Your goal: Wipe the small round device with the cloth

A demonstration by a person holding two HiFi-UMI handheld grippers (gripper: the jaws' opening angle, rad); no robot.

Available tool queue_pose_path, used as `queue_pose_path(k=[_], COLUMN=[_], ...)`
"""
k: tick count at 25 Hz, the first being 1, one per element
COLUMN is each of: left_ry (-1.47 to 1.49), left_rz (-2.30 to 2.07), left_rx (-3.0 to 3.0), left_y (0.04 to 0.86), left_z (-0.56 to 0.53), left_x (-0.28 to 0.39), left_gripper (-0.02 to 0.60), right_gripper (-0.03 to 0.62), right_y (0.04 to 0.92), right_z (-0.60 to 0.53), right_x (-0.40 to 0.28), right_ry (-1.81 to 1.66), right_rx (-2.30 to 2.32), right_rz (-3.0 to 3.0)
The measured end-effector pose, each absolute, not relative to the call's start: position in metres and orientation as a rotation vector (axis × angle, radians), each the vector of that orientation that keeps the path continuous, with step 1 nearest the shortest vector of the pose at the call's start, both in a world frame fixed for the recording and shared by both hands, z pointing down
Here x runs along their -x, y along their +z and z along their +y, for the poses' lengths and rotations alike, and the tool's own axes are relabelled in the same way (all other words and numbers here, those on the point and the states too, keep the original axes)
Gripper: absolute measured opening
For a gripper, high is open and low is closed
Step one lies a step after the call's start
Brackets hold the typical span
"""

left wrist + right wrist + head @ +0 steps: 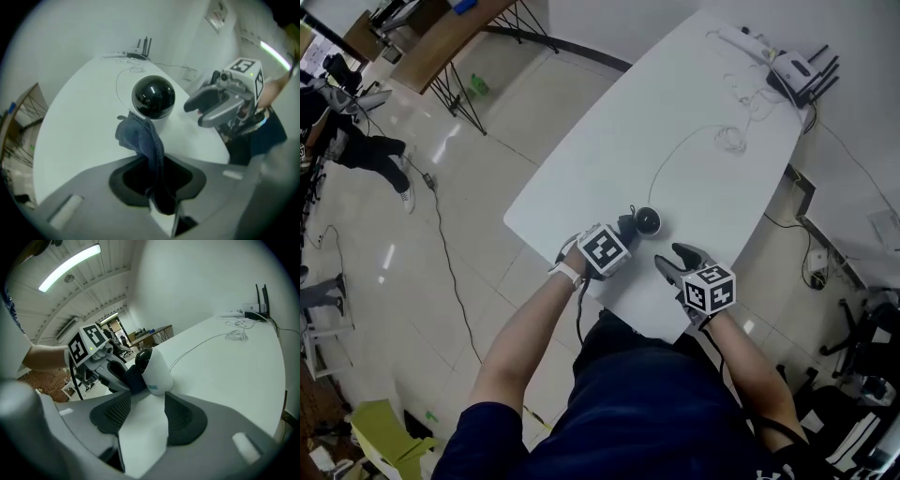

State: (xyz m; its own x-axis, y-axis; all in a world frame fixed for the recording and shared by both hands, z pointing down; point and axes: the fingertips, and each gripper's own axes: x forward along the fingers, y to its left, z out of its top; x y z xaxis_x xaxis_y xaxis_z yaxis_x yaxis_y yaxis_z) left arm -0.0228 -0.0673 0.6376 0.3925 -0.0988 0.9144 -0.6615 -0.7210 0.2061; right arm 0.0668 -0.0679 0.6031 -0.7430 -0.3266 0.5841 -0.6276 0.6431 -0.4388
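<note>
White table [609, 159]: router [797, 70] with black antennas at 1 o'clock; coiled white cable [729, 139] near it, toward 8 o'clock. Wooden desk [441, 37] at 11 o'clock.

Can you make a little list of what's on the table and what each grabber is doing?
Table: white, with a cable and a router at the far end
Device: small, white with a black dome, standing upright
Cloth: dark blue, against the device's side
Left gripper: shut on the cloth
Right gripper: open, empty, close to the device
</note>
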Motion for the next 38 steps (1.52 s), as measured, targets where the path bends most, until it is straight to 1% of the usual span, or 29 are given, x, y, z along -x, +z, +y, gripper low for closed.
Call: queue_pose_path(k=[4, 12, 20, 28, 31, 35, 38], left_ry=[1.037, 0.817, 0.731, 0.746, 0.692, 0.523, 0.368], left_rz=[-0.585, -0.536, -0.586, -0.485, -0.409, -0.307, -0.270], left_rx=[-1.980, -1.914, -1.870, -1.946, -2.027, -2.132, -2.189], left_y=[0.625, 0.617, 0.623, 0.614, 0.595, 0.557, 0.529], left_z=[-0.050, -0.041, -0.048, -0.047, -0.044, -0.043, -0.048], left_x=[-0.005, -0.048, -0.068, -0.100, -0.111, -0.115, -0.107], left_gripper=[0.083, 0.083, 0.084, 0.084, 0.084, 0.084, 0.084], right_gripper=[0.232, 0.232, 0.231, 0.225, 0.225, 0.227, 0.260], right_y=[0.603, 0.604, 0.604, 0.603, 0.597, 0.579, 0.559], right_z=[-0.066, -0.074, -0.074, -0.076, -0.075, -0.066, -0.064], right_x=[-0.061, -0.075, -0.110, -0.153, -0.157, -0.140, -0.127], right_ry=[0.899, 0.939, 1.029, 1.151, 1.261, 1.556, 1.784], right_rx=[-0.728, -0.797, -0.985, -1.180, -1.165, -0.955, -0.813], right_rz=[-2.412, -2.401, -2.380, -2.352, -2.401, -2.538, -2.625])
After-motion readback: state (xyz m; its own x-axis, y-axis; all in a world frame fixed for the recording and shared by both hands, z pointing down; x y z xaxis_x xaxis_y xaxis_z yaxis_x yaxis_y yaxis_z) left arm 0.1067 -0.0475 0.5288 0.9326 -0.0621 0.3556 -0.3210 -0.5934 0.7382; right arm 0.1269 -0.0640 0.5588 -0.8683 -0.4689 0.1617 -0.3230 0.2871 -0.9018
